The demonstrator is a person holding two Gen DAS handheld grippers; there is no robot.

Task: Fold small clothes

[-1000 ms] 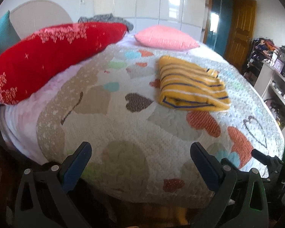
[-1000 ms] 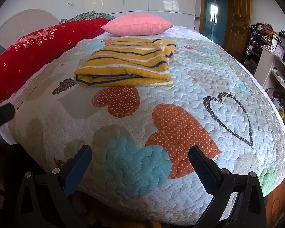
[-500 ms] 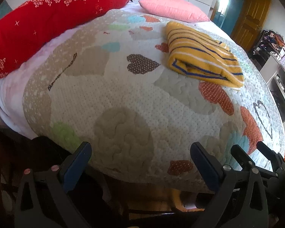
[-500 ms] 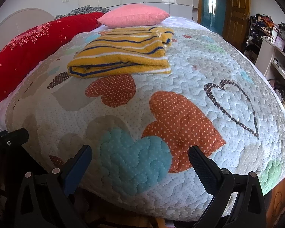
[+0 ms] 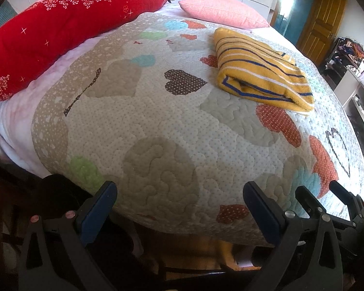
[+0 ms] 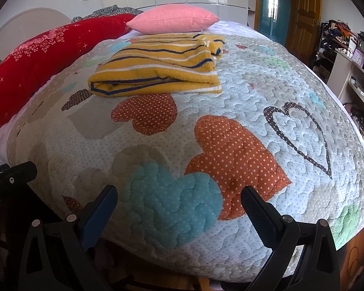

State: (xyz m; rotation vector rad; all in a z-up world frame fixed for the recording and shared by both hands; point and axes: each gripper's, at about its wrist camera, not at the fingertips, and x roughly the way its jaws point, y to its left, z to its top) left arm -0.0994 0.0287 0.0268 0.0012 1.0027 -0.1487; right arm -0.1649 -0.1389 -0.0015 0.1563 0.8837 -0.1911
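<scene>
A yellow garment with blue and white stripes [image 5: 262,70] lies folded into a flat rectangle on the heart-patterned quilt [image 5: 157,126], towards the far right in the left wrist view. In the right wrist view the same folded garment [image 6: 157,70] sits at the upper middle. My left gripper [image 5: 179,201] hangs open at the near edge of the bed, holding nothing. My right gripper [image 6: 179,206] is also open and empty at the near edge, well short of the garment. The right gripper's fingers [image 5: 308,198] show at the lower right of the left wrist view.
A long red bolster [image 5: 60,29] runs along the bed's left side, with a pink pillow [image 6: 172,21] at the head. Shelves [image 6: 351,80] and a cluttered rack stand to the right, beside a wooden door [image 6: 303,12]. White wardrobes line the back wall.
Both grippers stay open and empty. The left wrist view has tilted down and shifted, so the garment sits higher and further right; the right wrist view has risen slightly.
</scene>
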